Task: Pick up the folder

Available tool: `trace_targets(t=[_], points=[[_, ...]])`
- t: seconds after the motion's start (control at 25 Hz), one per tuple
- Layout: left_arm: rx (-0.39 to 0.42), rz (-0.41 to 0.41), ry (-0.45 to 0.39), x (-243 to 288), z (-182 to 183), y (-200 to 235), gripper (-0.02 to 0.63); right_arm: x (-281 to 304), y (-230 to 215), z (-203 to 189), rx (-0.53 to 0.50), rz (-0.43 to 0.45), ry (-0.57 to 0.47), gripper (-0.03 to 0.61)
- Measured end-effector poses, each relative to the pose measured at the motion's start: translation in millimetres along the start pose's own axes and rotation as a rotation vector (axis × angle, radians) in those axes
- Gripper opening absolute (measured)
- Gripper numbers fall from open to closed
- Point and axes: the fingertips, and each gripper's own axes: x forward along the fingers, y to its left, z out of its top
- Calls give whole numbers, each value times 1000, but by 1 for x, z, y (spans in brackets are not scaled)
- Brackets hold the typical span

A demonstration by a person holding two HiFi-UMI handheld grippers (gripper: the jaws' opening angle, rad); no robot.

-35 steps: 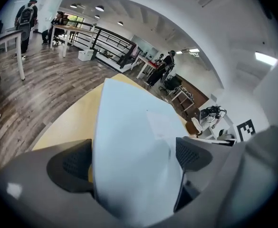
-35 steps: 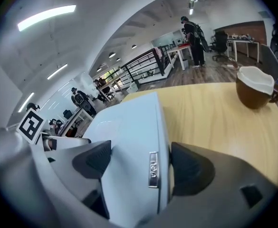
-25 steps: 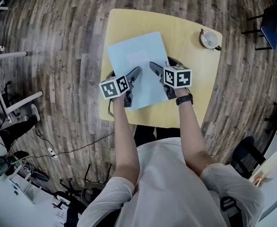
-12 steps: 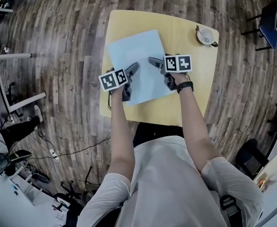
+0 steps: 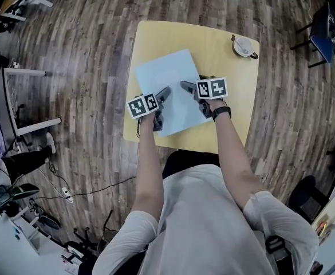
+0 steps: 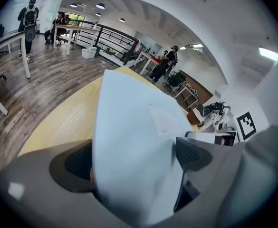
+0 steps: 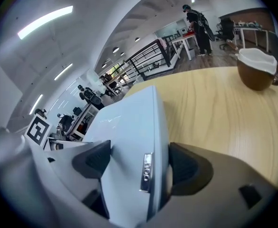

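One pale blue folder (image 5: 167, 76) is clamped in both your left tongs (image 5: 160, 105) and right tongs (image 5: 194, 98), its near corners hidden under them; one cup (image 5: 243, 46) stands far right

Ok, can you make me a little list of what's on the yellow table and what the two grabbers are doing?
table: yellow, standing on a wood floor
folder: light blue, on the table's near half
left gripper: jaws closed on the folder's near left edge
right gripper: jaws closed on the folder's near right edge
cup: brown, at the far right corner, apart from the folder
folder lifted: cannot tell
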Motion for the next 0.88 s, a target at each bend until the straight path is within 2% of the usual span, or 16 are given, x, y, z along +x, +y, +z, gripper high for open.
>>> trace_targets(t=[0.16,0.4,0.6,0.88], points=[[25,6,-4,-22,-18,-7,534,-20,14,-21,3,2,-15,364],[124,-11,-76,-66,-6,-26,532,-55,46,-16,-11,10,-136,364],[179,-32,-157,-103,16,-49,532,-89,73,7,-62,21,-227,364],[245,-64,-294,-155,60,-84,532,-142,115,60,-180,24,-370,364]])
